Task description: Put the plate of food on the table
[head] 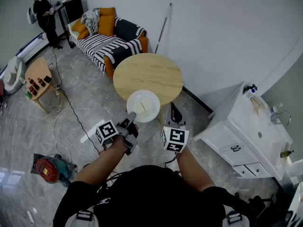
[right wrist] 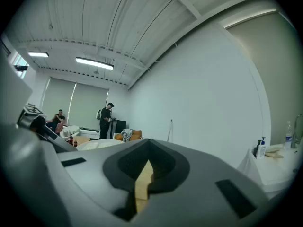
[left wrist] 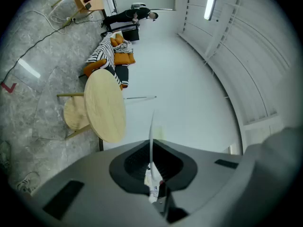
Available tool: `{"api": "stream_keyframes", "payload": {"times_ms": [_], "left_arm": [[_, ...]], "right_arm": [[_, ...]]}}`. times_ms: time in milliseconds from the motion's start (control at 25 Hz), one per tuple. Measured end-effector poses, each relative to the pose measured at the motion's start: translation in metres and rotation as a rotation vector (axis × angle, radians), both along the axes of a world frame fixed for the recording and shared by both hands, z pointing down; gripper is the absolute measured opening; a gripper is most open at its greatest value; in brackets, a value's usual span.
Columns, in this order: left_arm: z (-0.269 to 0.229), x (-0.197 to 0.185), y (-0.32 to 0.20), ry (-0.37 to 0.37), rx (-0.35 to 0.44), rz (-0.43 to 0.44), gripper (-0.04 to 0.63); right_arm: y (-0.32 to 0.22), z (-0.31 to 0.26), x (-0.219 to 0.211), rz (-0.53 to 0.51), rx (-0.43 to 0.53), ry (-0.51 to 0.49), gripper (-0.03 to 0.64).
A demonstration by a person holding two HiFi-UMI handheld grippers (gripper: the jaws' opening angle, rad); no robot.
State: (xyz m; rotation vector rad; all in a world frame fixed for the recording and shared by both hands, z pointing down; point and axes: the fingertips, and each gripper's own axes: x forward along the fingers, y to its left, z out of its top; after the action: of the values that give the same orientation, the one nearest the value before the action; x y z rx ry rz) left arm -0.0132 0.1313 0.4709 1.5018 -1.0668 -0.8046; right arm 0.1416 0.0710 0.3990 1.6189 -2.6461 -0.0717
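A white plate (head: 136,100) carries a pale yellow piece of food (head: 145,106). It hangs in the air just over the near edge of the round wooden table (head: 148,74). My left gripper (head: 130,120) is shut on the plate's near rim. In the left gripper view the plate (left wrist: 151,131) shows edge-on as a thin white line between the jaws of the left gripper (left wrist: 151,150), with the table (left wrist: 105,105) beyond. My right gripper (head: 173,113) hovers beside the plate to its right. The right gripper (right wrist: 148,162) has its tips together and holds nothing; wood shows through a slit.
A striped sofa (head: 111,39) with orange cushions stands behind the table. A white sink cabinet (head: 246,131) is at the right. At the left are a small wooden side table (head: 40,77), floor cables and a person (head: 46,13). A stool (left wrist: 75,113) stands by the table.
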Motion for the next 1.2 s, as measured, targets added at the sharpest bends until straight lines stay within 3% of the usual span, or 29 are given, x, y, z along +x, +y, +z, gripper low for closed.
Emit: {"api": "stream_keyframes", "payload": {"times_ms": [320,680,1200], "left_arm": [[-0.006,0.002,0.005,0.025,0.007,-0.021,0.018],[0.005,-0.001,0.012,0.032,-0.041,-0.031,0.018],[0.029,-0.032,0.017,0.058,-0.109,-0.024,0.018]], "right_arm": [[0.002,0.001,0.009,0.013,0.004,-0.003,0.008],[0.009,0.016,0.009,0.027,-0.041,0.013,0.008],[0.017,0.035,-0.022,0.041,-0.09,0.027,0.008]]}}
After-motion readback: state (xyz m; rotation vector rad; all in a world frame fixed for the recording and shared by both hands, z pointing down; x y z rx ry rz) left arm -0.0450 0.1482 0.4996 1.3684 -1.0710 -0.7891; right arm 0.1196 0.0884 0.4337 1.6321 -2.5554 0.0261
